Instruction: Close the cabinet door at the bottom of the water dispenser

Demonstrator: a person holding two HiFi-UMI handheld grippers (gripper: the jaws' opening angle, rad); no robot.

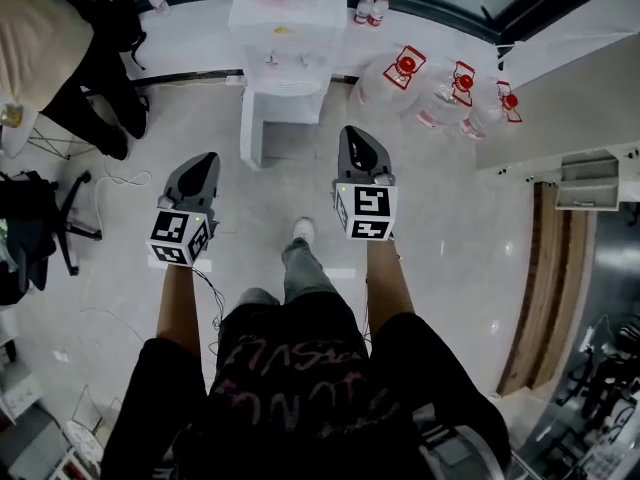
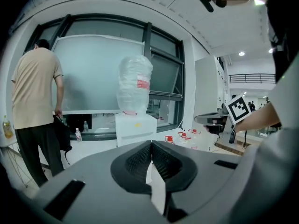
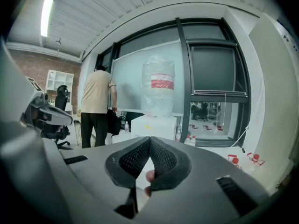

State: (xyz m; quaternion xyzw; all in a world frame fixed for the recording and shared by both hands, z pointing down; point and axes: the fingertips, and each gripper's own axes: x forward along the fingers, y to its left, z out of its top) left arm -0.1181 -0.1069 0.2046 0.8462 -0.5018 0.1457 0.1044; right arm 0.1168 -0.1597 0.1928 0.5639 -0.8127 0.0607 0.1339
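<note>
Water dispenser (image 1: 285, 28) stands at the far edge of the floor, against the window wall. Its cabinet door (image 1: 252, 128) hangs open at the foot, swung out toward the person, well apart from both grippers.

Left gripper (image 1: 207, 158) and right gripper (image 1: 352, 131) are held out ahead of the body, side by side, both aimed at the dispenser. Each has its jaws pressed together with nothing between them. Judgement: closed tips suit pushing a door rather than grasping it.

Only the head view shows the open door. In both gripper views the gripper bodies hide the lower cabinet, leaving only the dispenser's top and bottle visible. Only the gripper views show the jaws meeting.

Spare water jugs (image 1: 430, 88) lie to the dispenser's right.
</note>
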